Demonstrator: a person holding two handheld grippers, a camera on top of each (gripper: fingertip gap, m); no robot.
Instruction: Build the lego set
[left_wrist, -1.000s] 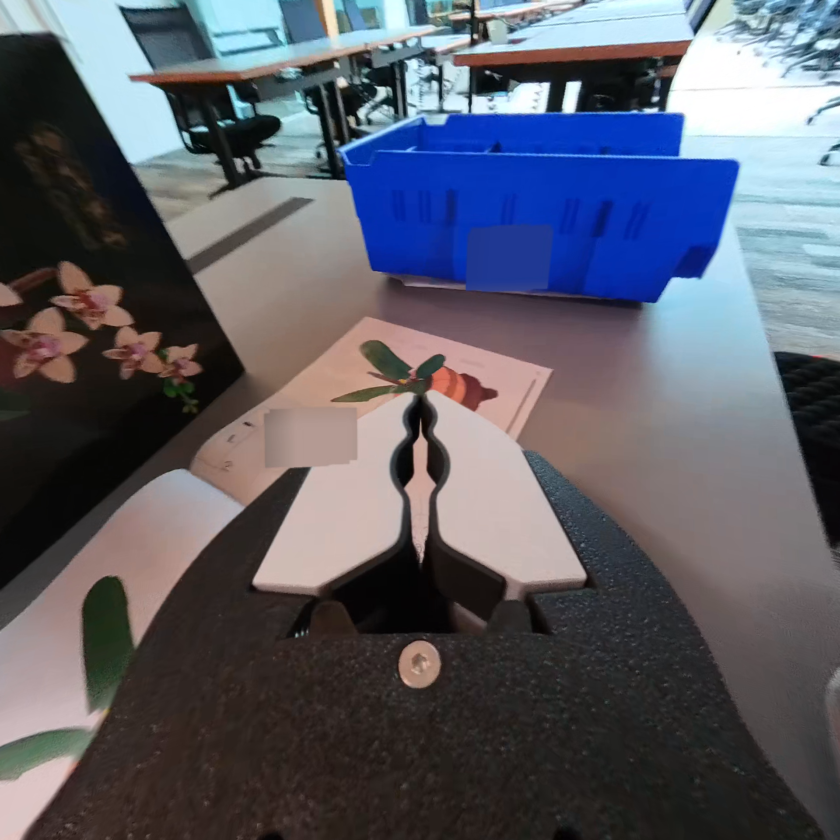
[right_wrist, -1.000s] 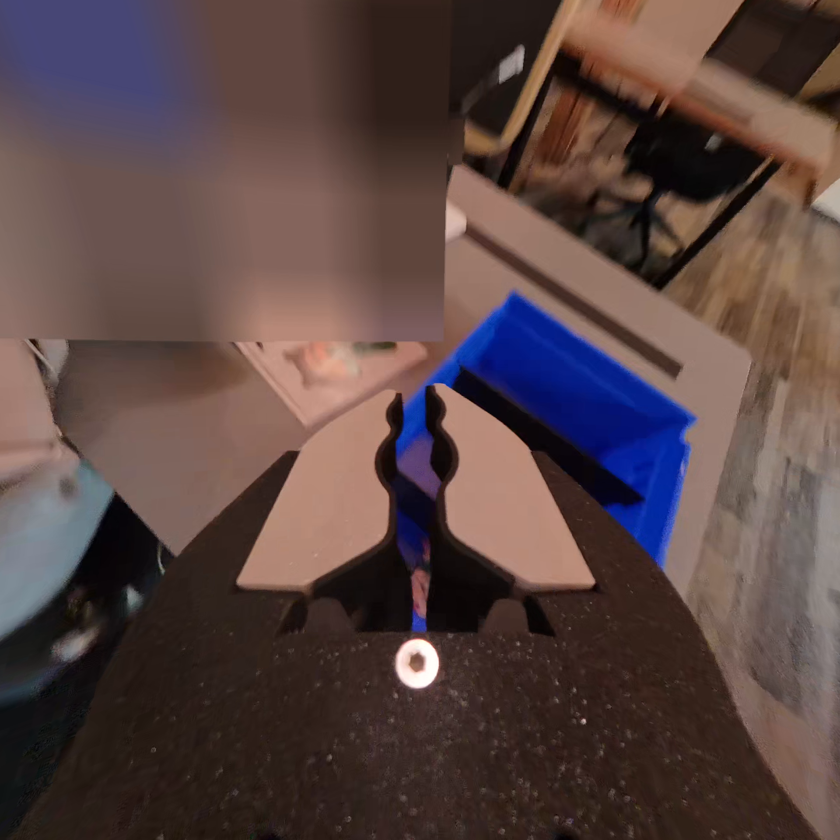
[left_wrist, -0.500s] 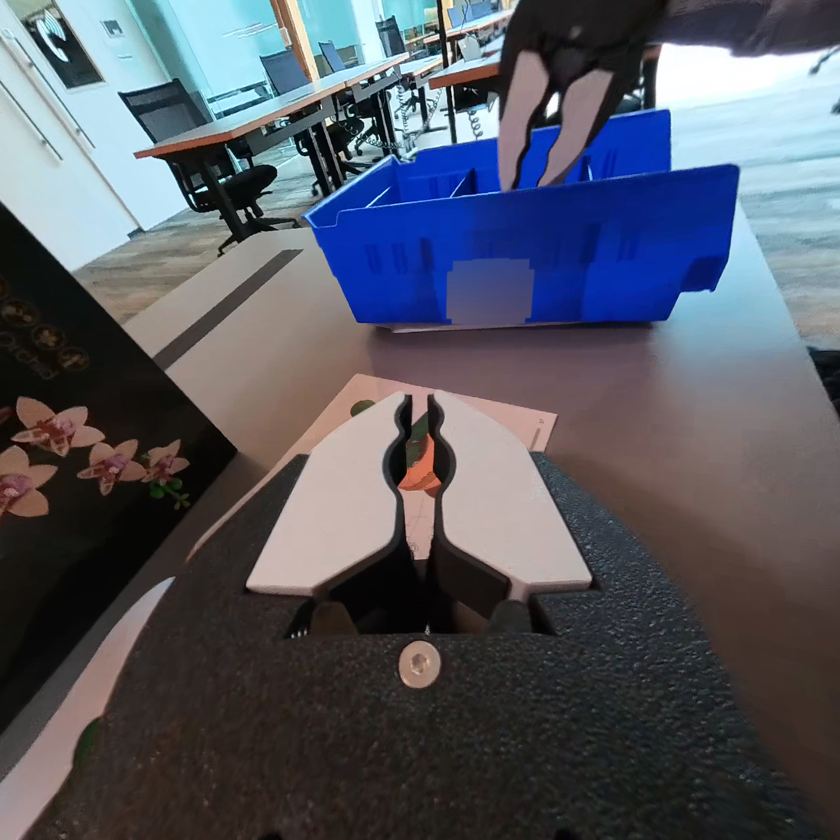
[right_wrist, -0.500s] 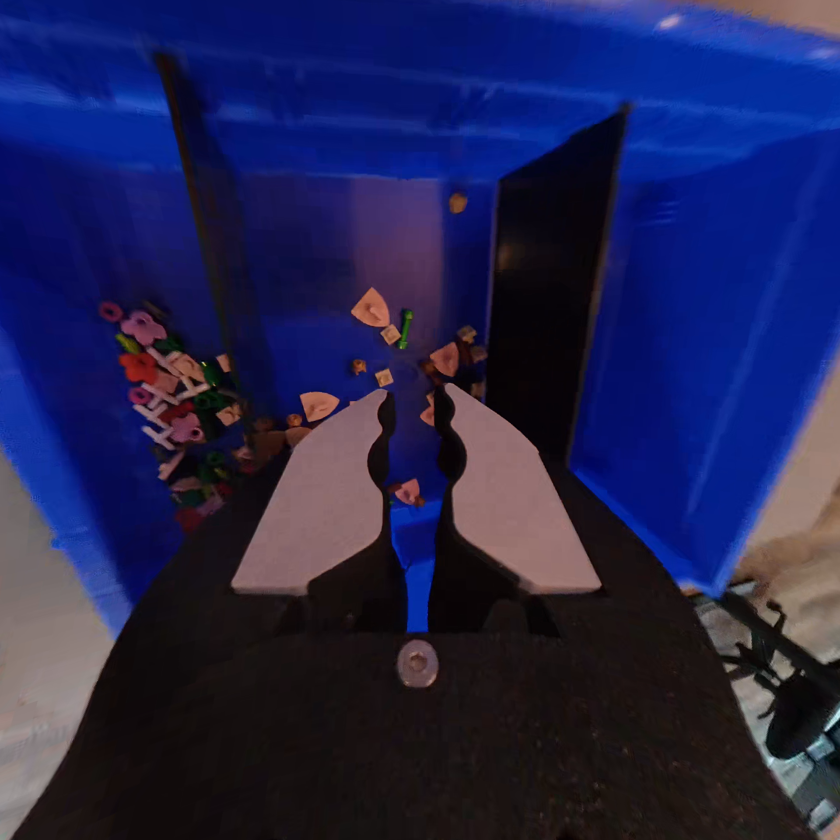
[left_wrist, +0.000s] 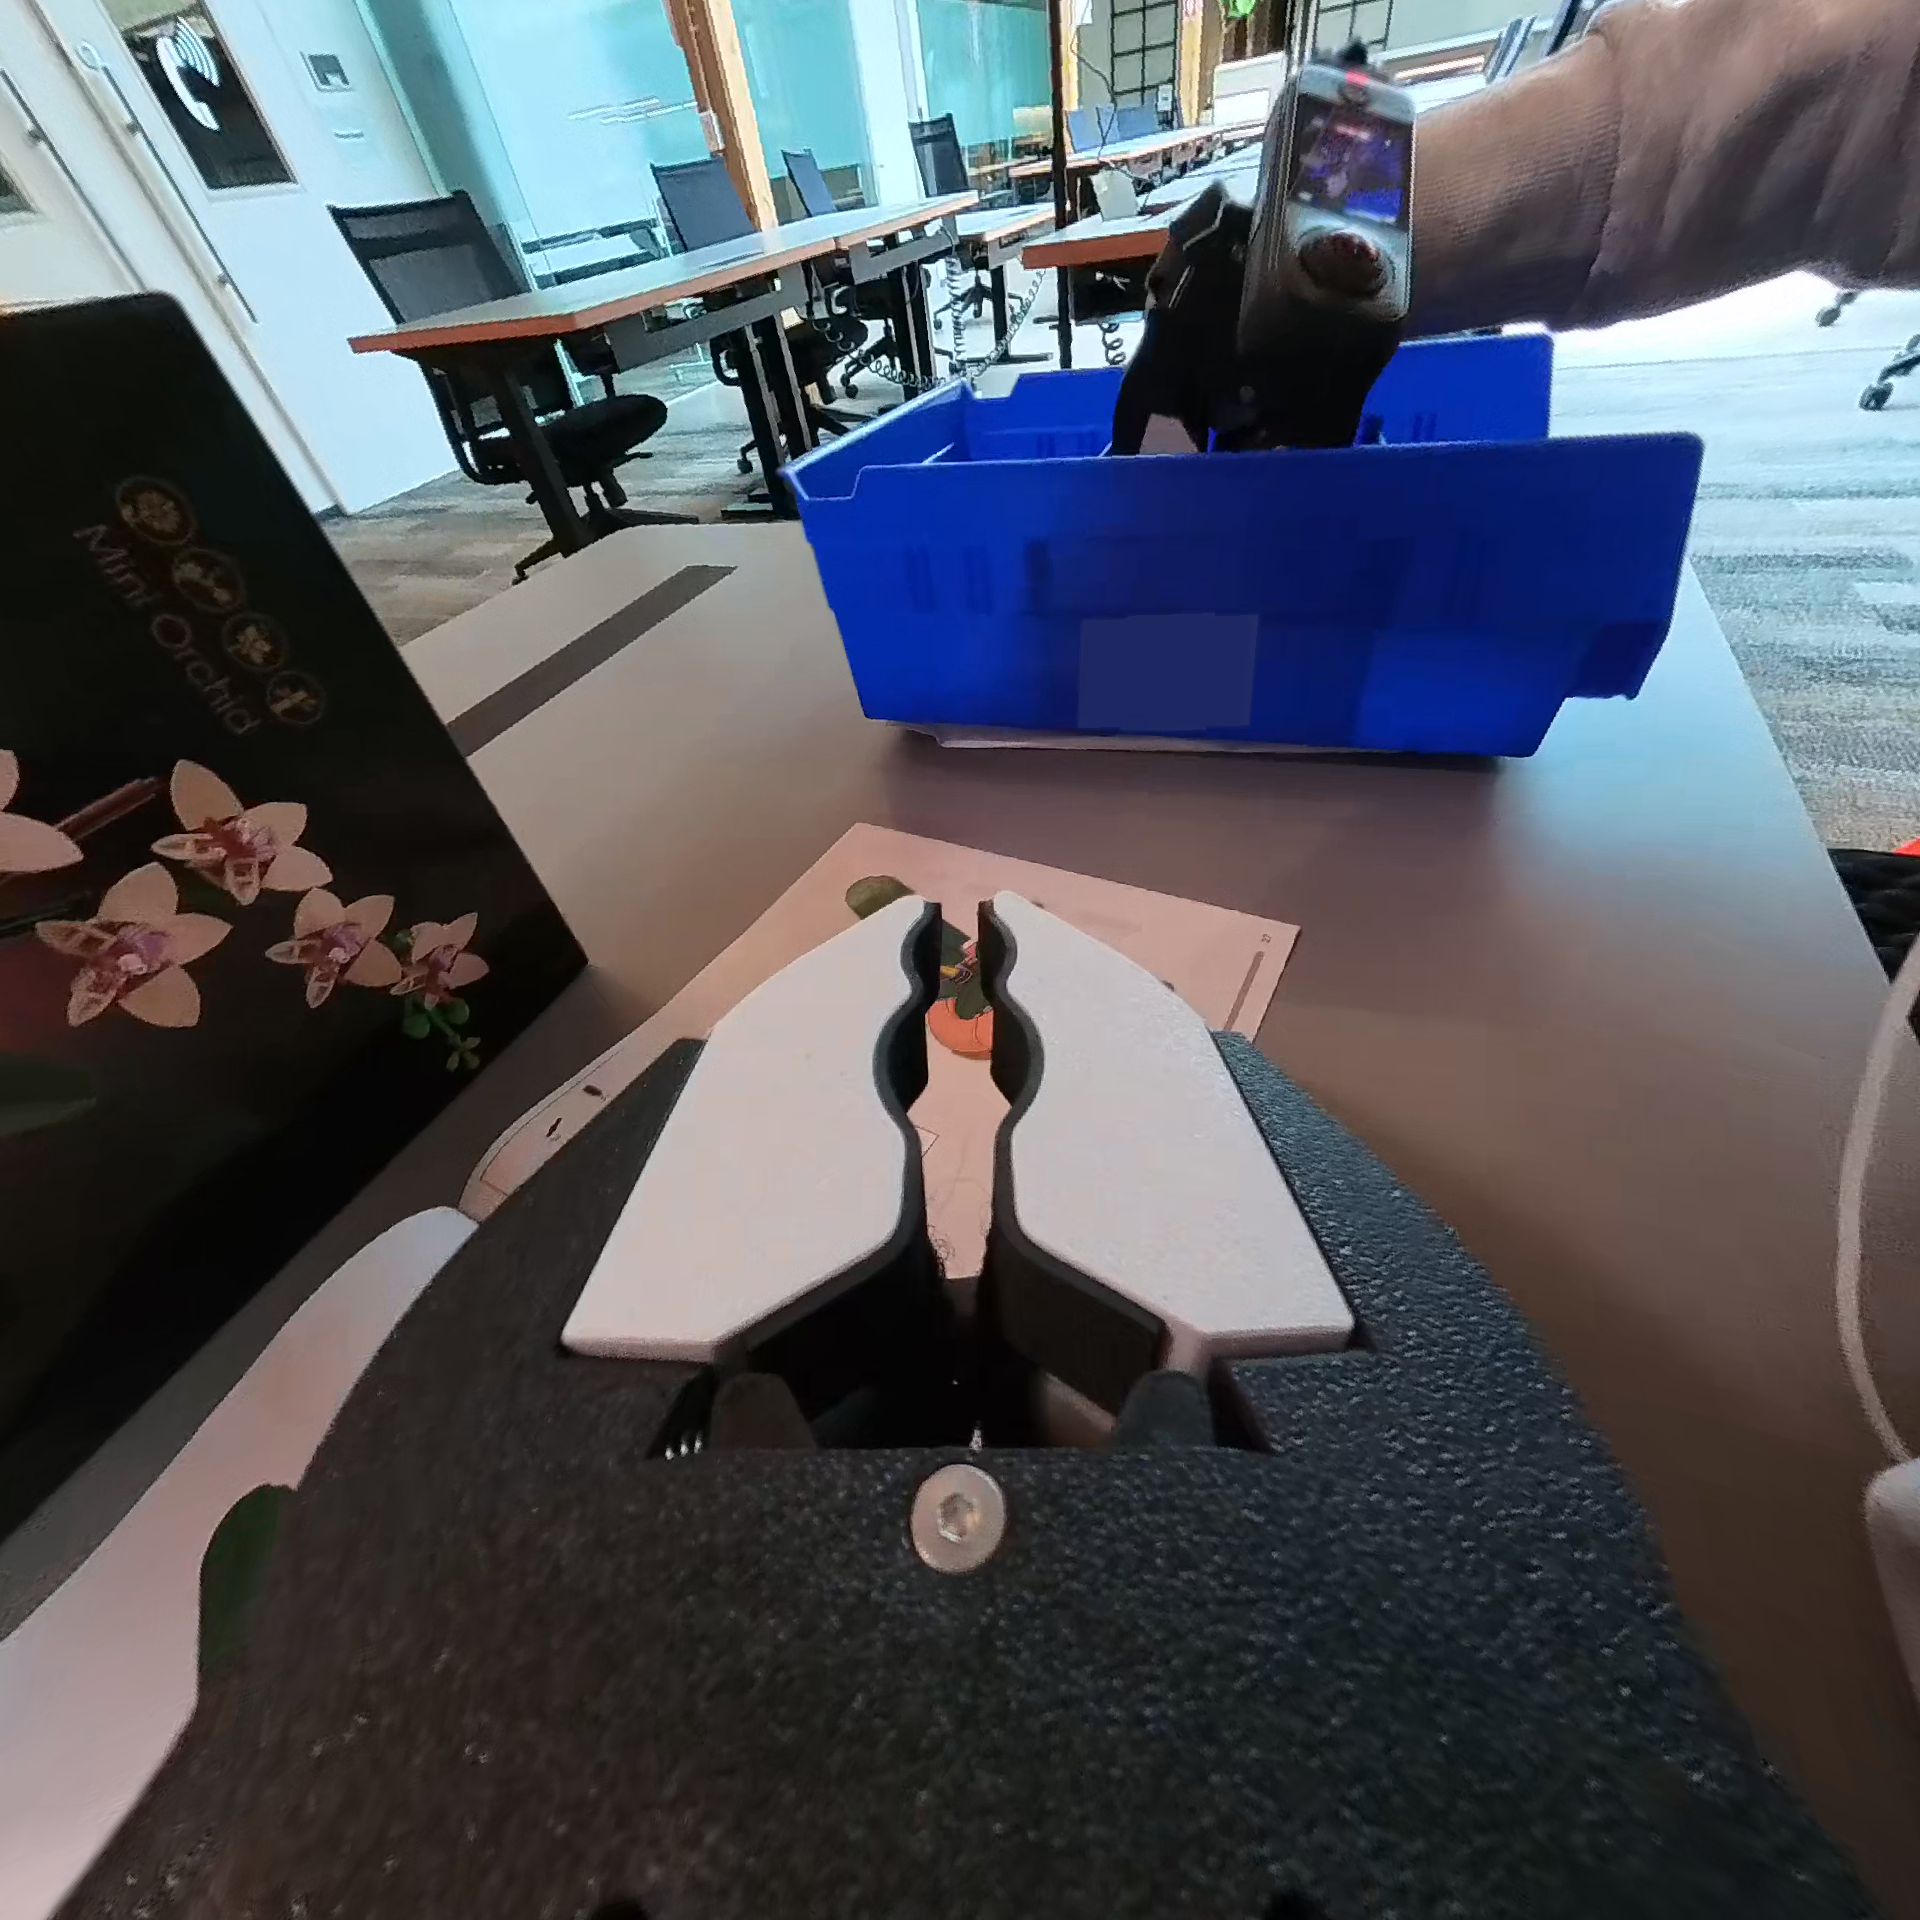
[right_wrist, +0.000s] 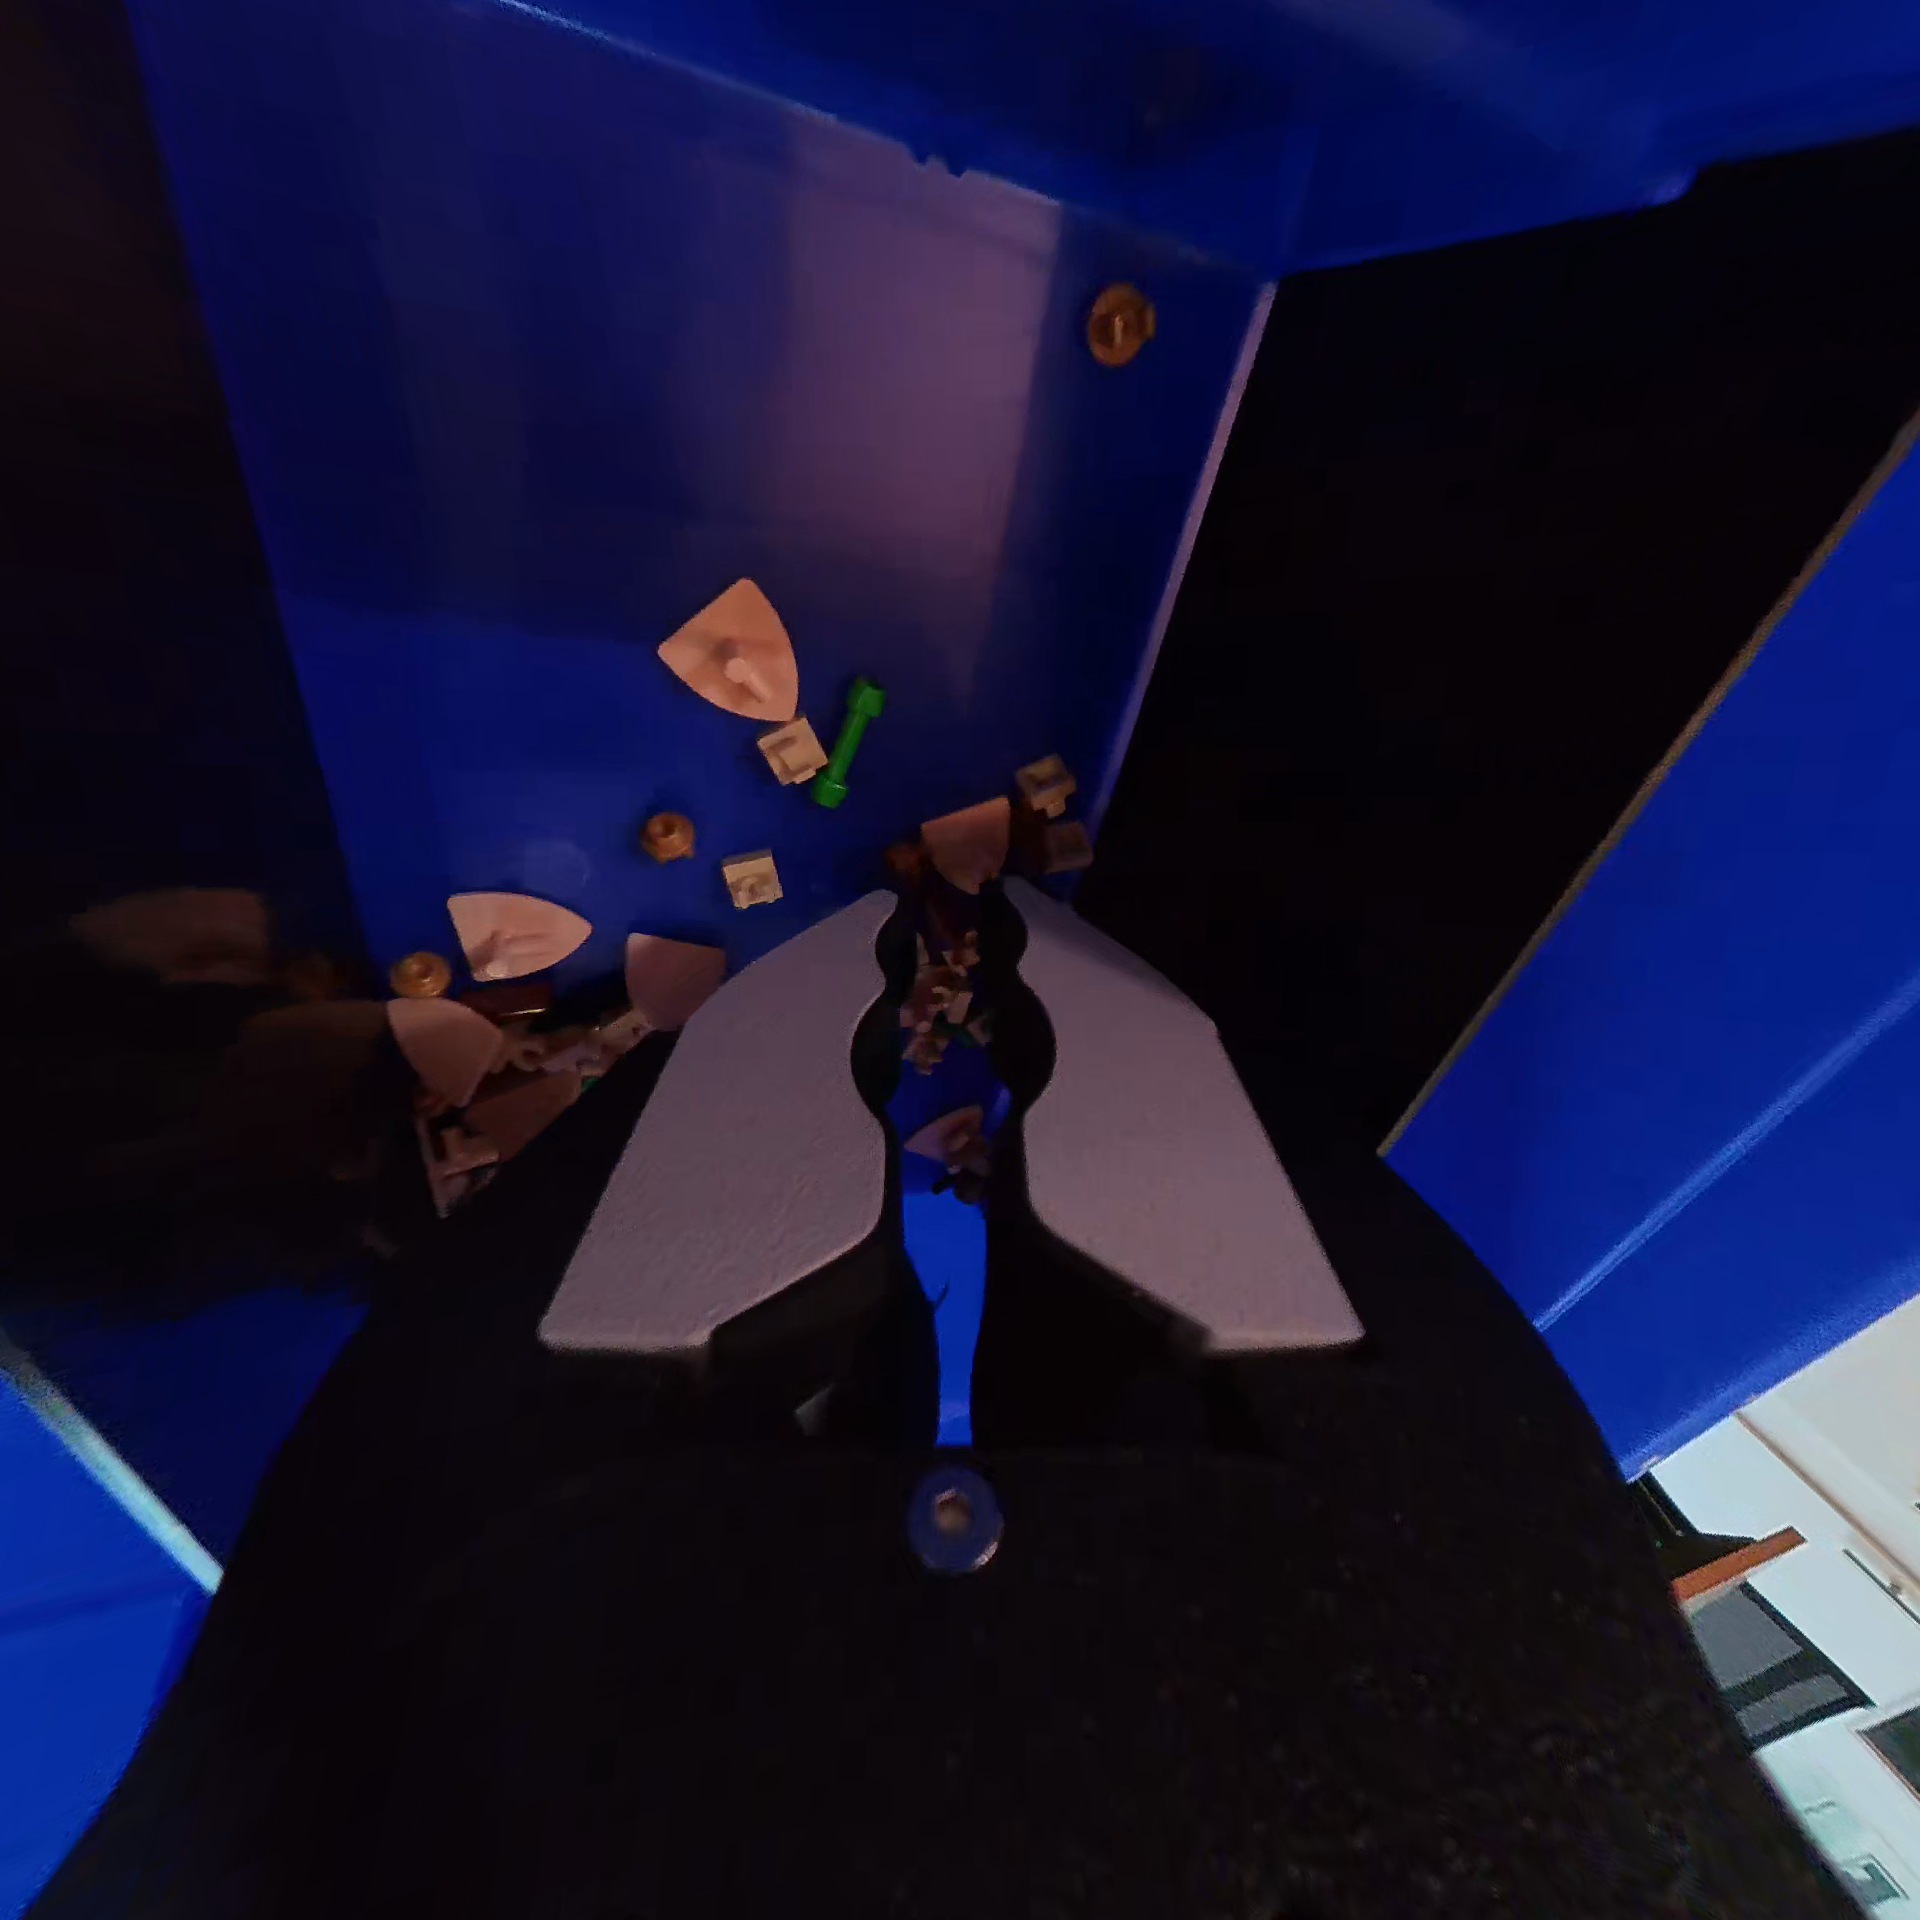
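Far left, left wrist view: black set box (left_wrist: 208, 831), standing tilted on the grey table (left_wrist: 1507, 1039); its face carries a print of pale orchid blooms, four small round emblems and a line of gold lettering.

Next, flat on the table: instruction sheet (left_wrist: 1174, 935), white, showing a picture of a green-leaved plant in an orange pot and a small mark in its far right corner, too small to read.

Centre: left gripper (left_wrist: 958, 914), over the sheet, white fingers close together with a narrow gap, nothing held.

Beyond it: blue bin (left_wrist: 1247, 582), divided into compartments, one blurred patch on its front wall, a white sheet edge showing under its base.

Right: right gripper (right_wrist: 951, 899), reached down inside the bin, fingers slightly parted, nothing clamped between them. Its tips sit at a small heap of lego pieces (right_wrist: 940, 997) beside a dark divider (right_wrist: 1403, 675). Loose on the bin floor: pale petal piece (right_wrist: 738, 655), green bar (right_wrist: 847, 743), gold round stud (right_wrist: 1120, 324). No readable writing inside the bin.
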